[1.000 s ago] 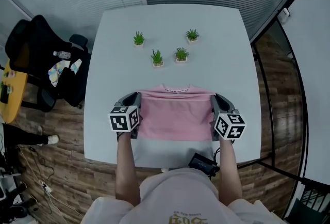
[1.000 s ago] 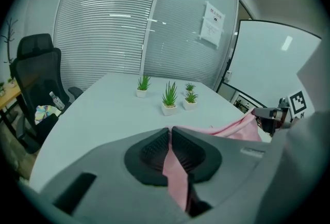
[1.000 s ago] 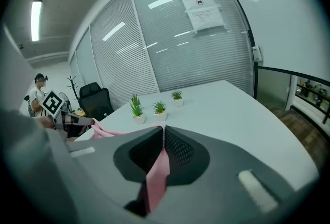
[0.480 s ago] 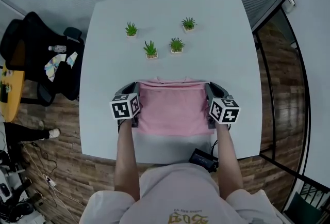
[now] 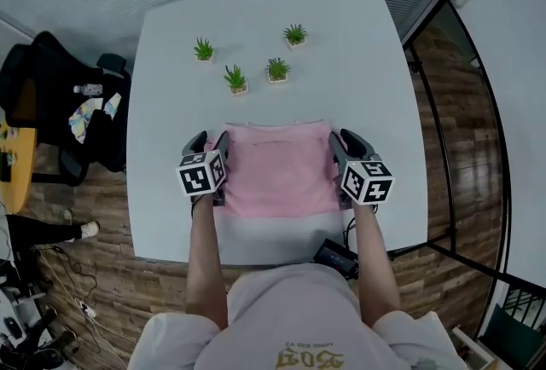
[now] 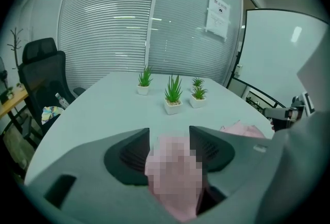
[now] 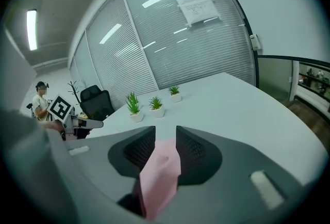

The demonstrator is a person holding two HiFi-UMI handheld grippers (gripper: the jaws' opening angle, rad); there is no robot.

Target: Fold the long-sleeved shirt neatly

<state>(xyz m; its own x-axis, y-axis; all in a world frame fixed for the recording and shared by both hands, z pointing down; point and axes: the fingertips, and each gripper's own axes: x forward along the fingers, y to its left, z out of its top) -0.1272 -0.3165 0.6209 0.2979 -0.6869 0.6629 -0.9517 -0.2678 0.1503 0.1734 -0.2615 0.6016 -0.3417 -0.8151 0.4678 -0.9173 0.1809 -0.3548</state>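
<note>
- The left gripper [image 6: 169,138] has just been opened, and its jaws are held apart with pink cloth of the shirt [image 5: 277,172] loose between them.
- The right gripper [image 7: 165,135] has just been opened too, with a pink fold left between its jaws.
- The folded shirt is laid flat in the middle of the head view, between both grippers, on the white surface [image 5: 341,61].
- Four little plants [image 5: 235,78] are set above it, toward the upper left.

Even, cool overhead lighting; strong fisheye warp, dark vignetted corners.
</note>
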